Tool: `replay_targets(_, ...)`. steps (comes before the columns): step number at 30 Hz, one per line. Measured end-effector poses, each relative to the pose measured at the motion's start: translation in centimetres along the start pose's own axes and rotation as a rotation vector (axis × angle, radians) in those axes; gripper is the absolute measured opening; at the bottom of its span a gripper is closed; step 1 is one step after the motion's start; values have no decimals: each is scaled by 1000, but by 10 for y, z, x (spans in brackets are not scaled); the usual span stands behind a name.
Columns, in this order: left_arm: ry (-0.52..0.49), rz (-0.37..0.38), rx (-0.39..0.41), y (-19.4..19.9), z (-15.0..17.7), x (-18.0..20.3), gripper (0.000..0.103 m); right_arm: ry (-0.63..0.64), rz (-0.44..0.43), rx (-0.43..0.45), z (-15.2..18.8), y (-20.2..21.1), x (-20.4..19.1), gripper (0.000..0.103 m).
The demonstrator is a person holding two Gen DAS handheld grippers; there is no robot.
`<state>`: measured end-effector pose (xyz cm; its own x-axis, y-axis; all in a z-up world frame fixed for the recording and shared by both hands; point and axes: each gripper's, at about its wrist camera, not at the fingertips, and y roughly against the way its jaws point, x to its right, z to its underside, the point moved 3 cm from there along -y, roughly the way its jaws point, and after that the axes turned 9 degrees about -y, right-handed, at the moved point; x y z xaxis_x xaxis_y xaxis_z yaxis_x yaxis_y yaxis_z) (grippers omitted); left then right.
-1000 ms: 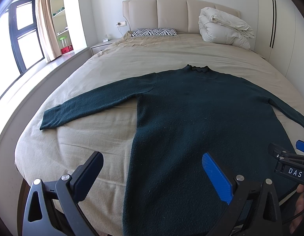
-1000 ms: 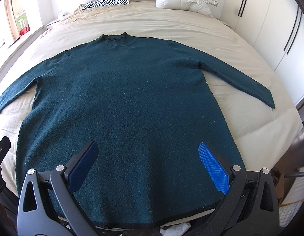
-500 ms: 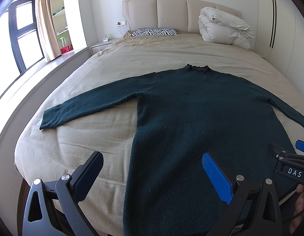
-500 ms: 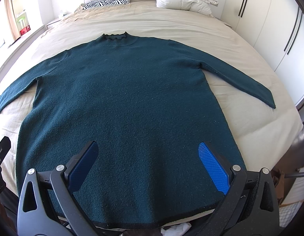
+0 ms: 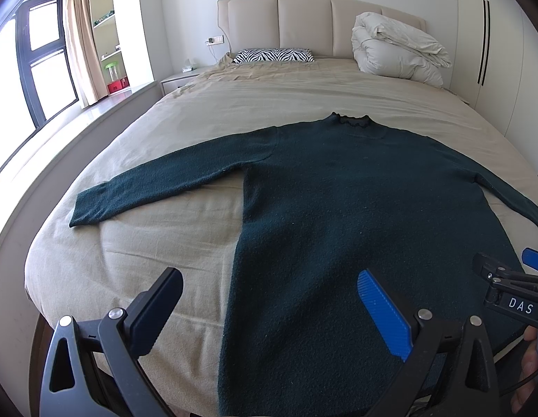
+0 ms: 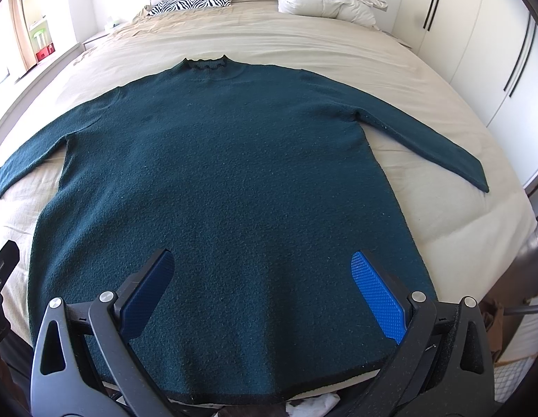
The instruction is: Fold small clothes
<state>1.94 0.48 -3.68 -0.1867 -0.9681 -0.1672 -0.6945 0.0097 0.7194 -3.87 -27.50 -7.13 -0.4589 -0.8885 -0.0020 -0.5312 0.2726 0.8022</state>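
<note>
A dark teal long-sleeved sweater (image 6: 227, 173) lies flat and face up on the beige bed (image 6: 303, 41), collar toward the headboard, both sleeves spread out to the sides. It also shows in the left wrist view (image 5: 355, 208). My left gripper (image 5: 269, 292) is open and empty, held above the sweater's lower left edge. My right gripper (image 6: 262, 278) is open and empty, held above the sweater's hem near the foot of the bed. The right gripper's body shows at the right edge of the left wrist view (image 5: 508, 295).
A rolled white duvet (image 5: 397, 52) and a zebra-print pillow (image 5: 275, 55) lie at the headboard. A window ledge (image 5: 77, 118) runs along the left side, white wardrobes (image 6: 477, 45) along the right. Clutter lies on the floor below the foot of the bed (image 6: 317, 403).
</note>
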Motion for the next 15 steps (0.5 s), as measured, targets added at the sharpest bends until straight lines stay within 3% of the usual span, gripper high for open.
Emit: replay_targets(15, 3, 3, -3, -5, 10, -6, 103, -1, 0, -2, 0, 0, 0, 103)
